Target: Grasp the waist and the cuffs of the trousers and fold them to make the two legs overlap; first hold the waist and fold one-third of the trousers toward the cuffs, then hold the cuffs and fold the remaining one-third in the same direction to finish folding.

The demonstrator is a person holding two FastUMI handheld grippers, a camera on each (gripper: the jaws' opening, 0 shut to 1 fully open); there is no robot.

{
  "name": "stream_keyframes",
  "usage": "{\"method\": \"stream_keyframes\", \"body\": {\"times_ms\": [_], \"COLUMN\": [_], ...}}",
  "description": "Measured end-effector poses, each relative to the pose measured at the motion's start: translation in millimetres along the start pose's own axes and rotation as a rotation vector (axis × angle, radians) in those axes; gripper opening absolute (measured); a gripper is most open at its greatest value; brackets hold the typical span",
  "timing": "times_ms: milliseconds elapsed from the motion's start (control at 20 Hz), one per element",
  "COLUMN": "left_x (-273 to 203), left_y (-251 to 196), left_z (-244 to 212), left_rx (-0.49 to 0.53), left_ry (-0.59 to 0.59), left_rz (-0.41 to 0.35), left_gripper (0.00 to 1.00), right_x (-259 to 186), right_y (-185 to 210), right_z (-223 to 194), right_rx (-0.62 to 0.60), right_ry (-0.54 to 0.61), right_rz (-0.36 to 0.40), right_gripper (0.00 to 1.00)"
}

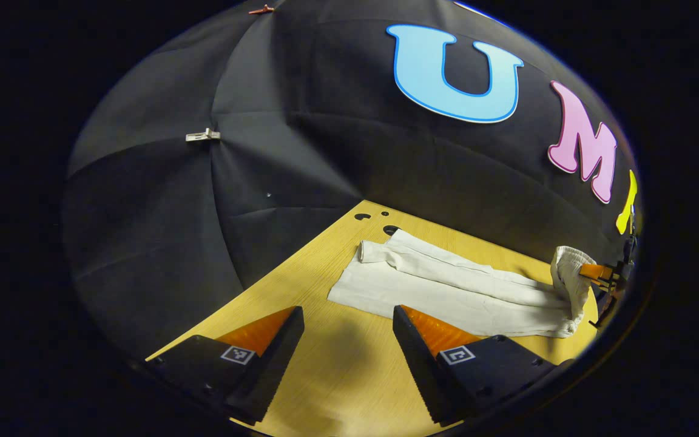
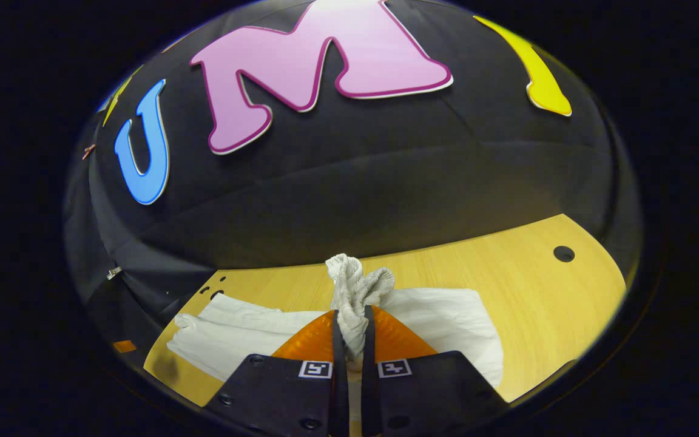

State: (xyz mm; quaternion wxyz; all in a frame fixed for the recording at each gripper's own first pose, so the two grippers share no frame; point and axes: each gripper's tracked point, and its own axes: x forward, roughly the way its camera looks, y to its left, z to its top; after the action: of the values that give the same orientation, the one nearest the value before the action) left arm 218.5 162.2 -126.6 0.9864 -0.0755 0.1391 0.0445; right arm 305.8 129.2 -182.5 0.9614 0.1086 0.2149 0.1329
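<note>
In the left gripper view, the left gripper [image 1: 348, 340] sits nearest, its two fingers spread wide with only bare wooden table [image 1: 325, 376] between them, gripping nothing. Just past the fingertip on the right side, toward one o'clock, lie the white trousers [image 1: 446, 291]. They are flat on the table with the two legs side by side, their long axis running from about eleven o'clock near the table's far edge to about three o'clock. The flat end toward eleven o'clock lies near some dark holes [image 1: 389, 230] in the table. At the three o'clock end the fabric is bunched and lifted off the wood, pinched by the right gripper [image 1: 592, 271] at the edge of the view.

In the right gripper view, the right gripper [image 2: 349, 331] is closed narrowly on a gathered wad of the trousers [image 2: 355, 291], both fingers pressing the cloth, which puffs up beyond the tips at twelve o'clock. The rest of the garment trails flat toward nine o'clock, and a shorter part spreads toward three o'clock. Farther off stands the black cloth wall [image 2: 386, 182].
</note>
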Motion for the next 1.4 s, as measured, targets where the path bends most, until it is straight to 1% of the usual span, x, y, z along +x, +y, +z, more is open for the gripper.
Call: {"method": "stream_keyframes", "body": {"times_ms": [50,100,150,200,250,300,350,450,500,550,650,700,800,850,900,950,1000,1150,1200,1300,1400], "left_x": [8.1,15.2,21.5,26.3,31.5,36.6,42.8,54.8,62.4,71.4,90.3,100.0,119.3,129.3,139.0,151.5,158.6,181.1,185.5,192.9,199.5], "left_y": [1.0,1.5,2.2,2.8,3.8,4.6,5.8,11.2,12.2,13.2,20.4,15.3,-8.1,-13.4,-15.6,-18.2,-20.4,-31.0,-31.5,-30.5,-34.7], "left_z": [2.3,5.3,6.4,9.1,10.8,12.9,13.0,16.1,19.6,22.0,22.9,22.1,23.0,22.5,23.6,20.3,14.5,8.7,5.1,1.1,1.2], "left_rx": [-0.002,-0.012,-0.022,-0.031,-0.038,-0.044,-0.051,-0.057,-0.053,-0.038,-0.008,-0.023,-0.073,-0.078,-0.069,-0.064,-0.072,-0.114,-0.113,-0.082,-0.051], "left_ry": [0.001,0.002,0.004,0.002,-0.002,-0.003,0.005,0.018,0.018,0.019,0.033,0.038,0.051,0.058,0.064,0.075,0.104,0.119,0.13,0.129,0.112], "left_rz": [-0.004,-0.01,-0.015,-0.016,-0.021,-0.025,-0.028,-0.021,-0.026,-0.026,0.012,0.002,-0.062,-0.08,-0.078,-0.077,-0.071,-0.101,-0.102,-0.097,-0.096], "left_gripper": [0.94,0.94,0.94,0.95,0.94,0.94,0.94,0.94,0.94,0.94,0.95,0.94,0.96,0.96,0.92,0.96,0.96,0.96,0.96,0.96,0.96], "right_x": [1.8,5.3,8.9,8.3,8.5,5.2,2.1,-11.1,-14.7,-24.3,-48.0,-62.6,-94.2,-110.7,-129.2,-145.1,-159.7,-197.3,-207.1,-227.7,-243.7], "right_y": [6.7,12.3,18.2,27.2,39.0,44.8,47.6,48.1,49.5,47.6,35.6,27.3,15.1,6.5,-3.3,-12.9,-21.8,-46.4,-51.1,-60.4,-67.7], "right_z": [-8.9,-17.7,-25.9,-32.4,-38.7,-44.4,-47.3,-50.3,-53.0,-48.6,-42.1,-41.5,-42.7,-44.9,-46.5,-48.6,-50.5,-41.6,-35.2,-23.4,-20.3], "right_rx": [0.001,0.002,0.002,0.011,0.026,0.03,0.021,0.003,-0.017,-0.044,-0.095,-0.106,-0.097,-0.095,-0.095,-0.093,-0.088,-0.06,-0.052,-0.032,0.006], "right_ry": [0.012,0.021,0.029,0.034,0.041,0.047,0.05,0.065,0.068,0.059,0.043,0.039,0.047,0.056,0.063,0.074,0.087,0.102,0.098,0.08,0.072], "right_rz": [0.008,0.019,0.029,0.047,0.073,0.078,0.074,0.062,0.055,0.047,-0.001,-0.026,-0.05,-0.066,-0.091,-0.114,-0.136,-0.215,-0.238,-0.281,-0.335], "right_gripper": [0.14,0.1,0.21,0.18,0.35,0.31,0.38,0.8,0.99,0.98,0.98,0.98,0.98,0.98,0.98,0.98,0.98,0.98,0.98,0.98,0.98]}}
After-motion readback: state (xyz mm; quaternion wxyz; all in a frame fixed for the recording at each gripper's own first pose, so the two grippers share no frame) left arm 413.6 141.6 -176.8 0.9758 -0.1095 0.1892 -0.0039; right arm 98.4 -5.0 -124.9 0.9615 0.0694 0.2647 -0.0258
